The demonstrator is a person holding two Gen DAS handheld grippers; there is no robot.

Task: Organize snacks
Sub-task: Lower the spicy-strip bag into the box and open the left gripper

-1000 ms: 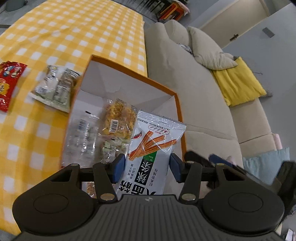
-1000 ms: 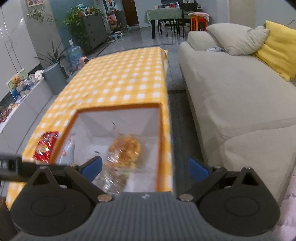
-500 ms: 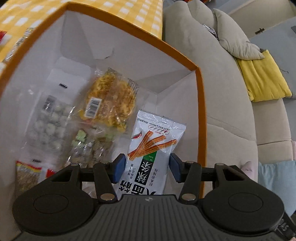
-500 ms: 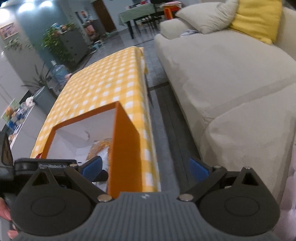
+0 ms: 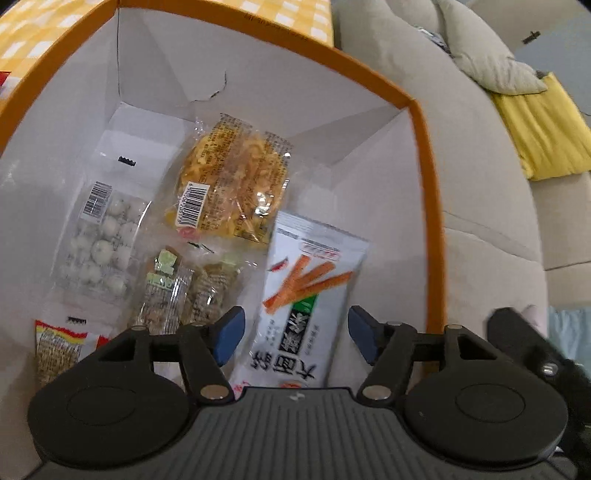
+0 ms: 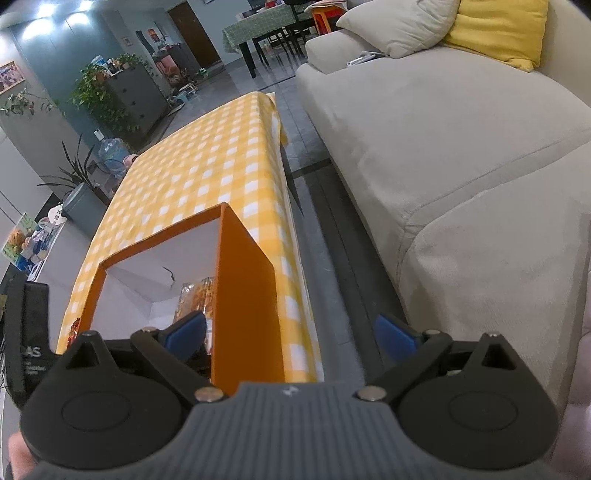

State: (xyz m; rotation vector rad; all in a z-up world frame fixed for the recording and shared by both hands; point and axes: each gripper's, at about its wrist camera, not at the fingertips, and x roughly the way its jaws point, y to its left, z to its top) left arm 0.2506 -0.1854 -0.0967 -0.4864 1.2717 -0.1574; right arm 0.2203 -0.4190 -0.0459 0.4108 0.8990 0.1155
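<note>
An orange box (image 5: 424, 184) with a white inside stands on the yellow checked table. In it lie a yellow noodle pack (image 5: 229, 184), a clear pack of white balls (image 5: 99, 240), a green-wrapped pack (image 5: 184, 288) and a red-and-yellow pack (image 5: 59, 350). A white bag printed with orange sticks (image 5: 306, 295) rests against the box's right wall. My left gripper (image 5: 295, 334) is inside the box, its jaws opening, with that bag between the pads and a gap on each side. My right gripper (image 6: 290, 330) is open and straddles the box's right wall (image 6: 243, 295).
The checked tablecloth (image 6: 207, 162) stretches away beyond the box. A beige sofa (image 6: 443, 147) with a yellow cushion (image 6: 498, 29) runs along the right, across a narrow strip of floor. A hand (image 6: 14, 458) shows at the lower left.
My left gripper sank into the box with the white bag, then its jaws widened off the bag. My right gripper rolled and shifted from over the box opening to its right wall.
</note>
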